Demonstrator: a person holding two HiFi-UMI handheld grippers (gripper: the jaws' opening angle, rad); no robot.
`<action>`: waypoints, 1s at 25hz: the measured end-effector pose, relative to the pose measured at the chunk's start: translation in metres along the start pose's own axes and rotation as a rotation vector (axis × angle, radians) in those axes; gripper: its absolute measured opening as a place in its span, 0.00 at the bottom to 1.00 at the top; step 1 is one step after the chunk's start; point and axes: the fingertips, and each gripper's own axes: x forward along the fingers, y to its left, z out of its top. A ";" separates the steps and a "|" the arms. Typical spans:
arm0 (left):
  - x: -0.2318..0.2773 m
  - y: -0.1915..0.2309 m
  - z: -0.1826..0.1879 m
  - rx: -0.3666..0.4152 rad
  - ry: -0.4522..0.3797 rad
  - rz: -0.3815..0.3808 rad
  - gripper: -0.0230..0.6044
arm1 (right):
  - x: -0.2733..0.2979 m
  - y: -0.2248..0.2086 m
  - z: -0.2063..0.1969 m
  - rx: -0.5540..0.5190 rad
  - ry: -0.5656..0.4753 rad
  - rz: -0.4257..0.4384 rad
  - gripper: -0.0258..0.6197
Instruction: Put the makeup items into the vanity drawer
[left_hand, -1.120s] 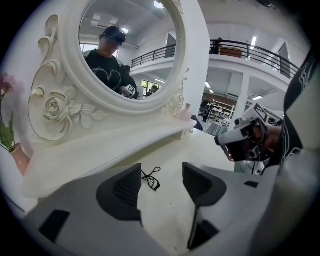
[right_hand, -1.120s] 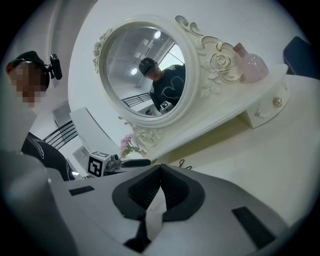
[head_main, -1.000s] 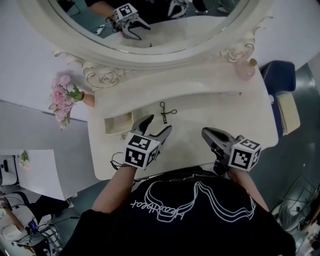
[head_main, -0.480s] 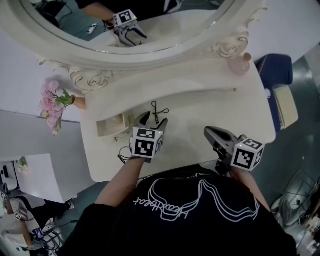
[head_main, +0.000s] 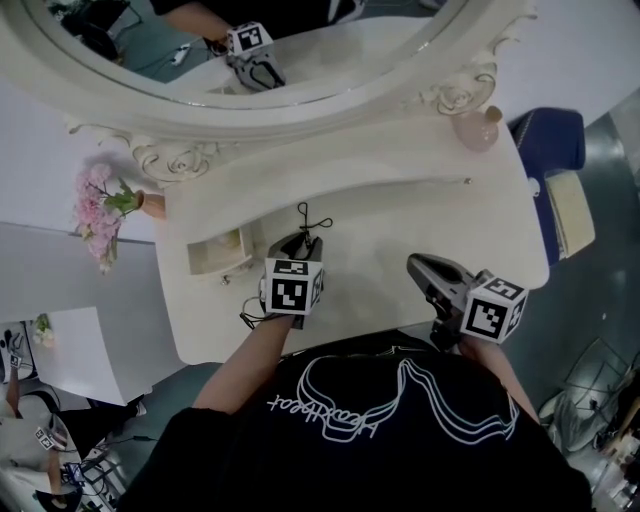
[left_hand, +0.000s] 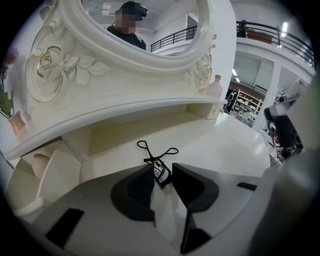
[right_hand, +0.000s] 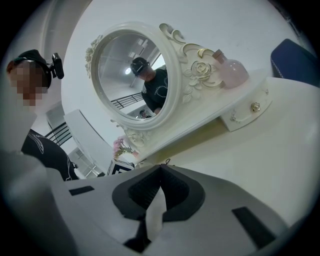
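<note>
1. Now the eyelash curler (left_hand: 156, 156) lies flat on the vanity top (head_main: 400, 230), right at the tip of the left gripper (left_hand: 163, 168).
2. Its long way runs straight out from that gripper. The curling end is the near end, and the two finger loops point away toward the mirror (head_main: 350, 50).
3. The left gripper's jaws have just been closing. They are narrow now, with the curling end between them, and the pads look like they press on both of its sides.
4. The right gripper (right_hand: 160, 167) is pinched tight with nothing in it. It hangs by the front edge of the top, well apart from the curler, so the left gripper is the nearer one.
5. The open drawer (head_main: 212, 262) sticks out on the left side, just beside the left gripper. I think the curler must be lifted and carried sideways that way.
6. I cannot tell if anything is in the drawer yet.
7. A pink bottle (head_main: 478, 130) stands on the shelf far to the right, away from both grippers.
</note>
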 end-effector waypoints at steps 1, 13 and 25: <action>-0.001 0.000 0.001 -0.001 -0.002 0.004 0.20 | 0.001 0.000 0.000 -0.001 0.002 0.002 0.05; -0.007 0.004 0.002 -0.036 -0.018 0.005 0.09 | 0.011 0.005 0.002 -0.009 0.012 0.014 0.05; -0.038 -0.009 0.010 -0.020 -0.060 -0.123 0.08 | 0.018 0.017 -0.004 -0.018 0.012 0.016 0.05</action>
